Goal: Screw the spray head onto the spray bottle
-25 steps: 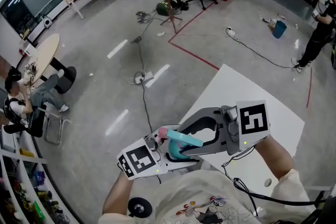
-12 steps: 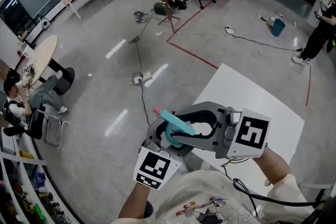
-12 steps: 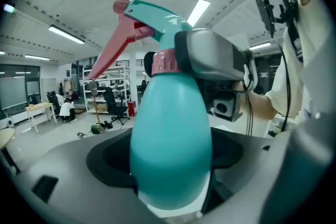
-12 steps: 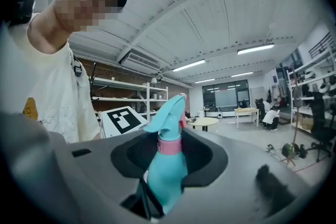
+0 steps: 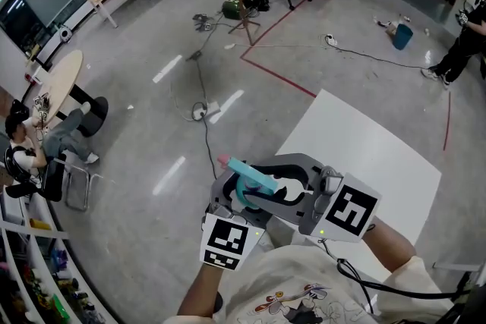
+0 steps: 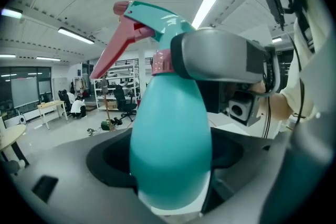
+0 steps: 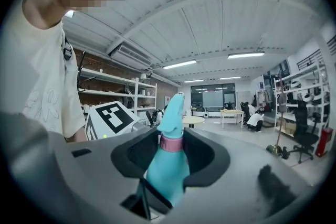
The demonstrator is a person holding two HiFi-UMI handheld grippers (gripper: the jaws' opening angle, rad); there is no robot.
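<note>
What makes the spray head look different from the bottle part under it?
The spray bottle is fat, smooth and egg-shaped; the spray head is thin and pointy. The bottle is all teal; the head also has a pink trigger and pink collar. The bottle is much bigger than the head. Both share the same shiny teal, and they meet at the collar.

**Bottle between two grippers, at the table's near-left edge**

The spray bottle [image 6: 170, 139] stands between the jaws of the left gripper [image 6: 170, 186], with the spray head [image 6: 152, 23] on top. The right gripper [image 7: 170, 157] reaches in from the right. Its jaws, just closing further, sit on the spray head's collar. Behind and to the right lies a table [image 5: 380, 155]. Left of the table a cable [image 5: 206, 144] runs across the floor [image 5: 137, 148].
</note>
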